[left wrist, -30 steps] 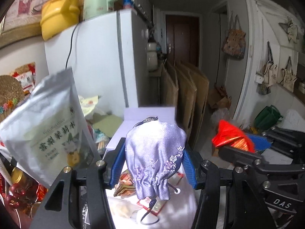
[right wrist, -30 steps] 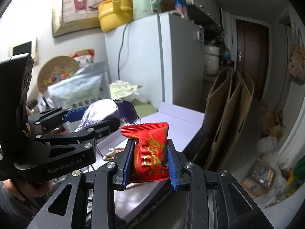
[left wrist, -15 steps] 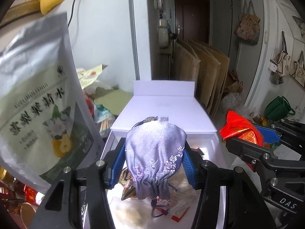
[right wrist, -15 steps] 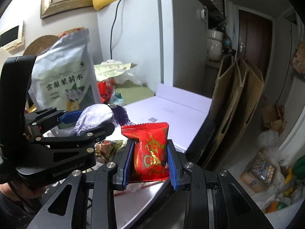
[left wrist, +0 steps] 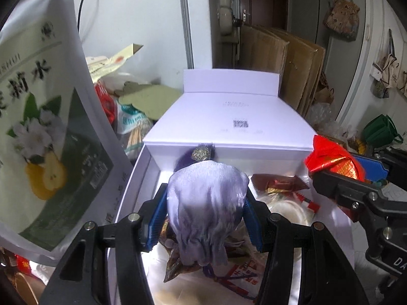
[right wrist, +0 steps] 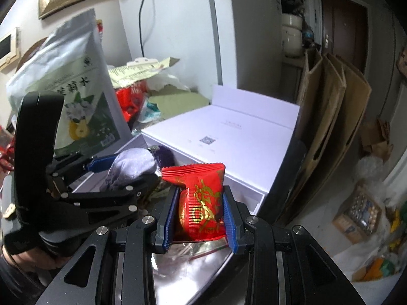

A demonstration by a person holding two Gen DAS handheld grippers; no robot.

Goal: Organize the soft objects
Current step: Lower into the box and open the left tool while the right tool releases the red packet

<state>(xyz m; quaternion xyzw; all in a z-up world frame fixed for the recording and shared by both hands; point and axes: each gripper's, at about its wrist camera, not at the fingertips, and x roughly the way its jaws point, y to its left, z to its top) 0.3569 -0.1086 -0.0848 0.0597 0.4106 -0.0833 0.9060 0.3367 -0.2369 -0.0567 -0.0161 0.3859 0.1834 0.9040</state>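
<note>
Left wrist view shows the left tool (left wrist: 206, 218) squeezing a purple silk pouch (left wrist: 207, 211) right above the open white box (left wrist: 132, 185), while the right tool (right wrist: 201, 218) pinches a red snack packet (right wrist: 201, 203) beside it.

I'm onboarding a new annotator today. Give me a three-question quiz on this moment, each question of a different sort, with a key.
1. True or false: the left gripper grips a lilac pouch.
2. What does the right gripper hold? A) green bag B) red packet C) nothing
3. Fill in: the pouch hangs over the open white ___.

Key: 1 true; 2 B; 3 box.
</note>
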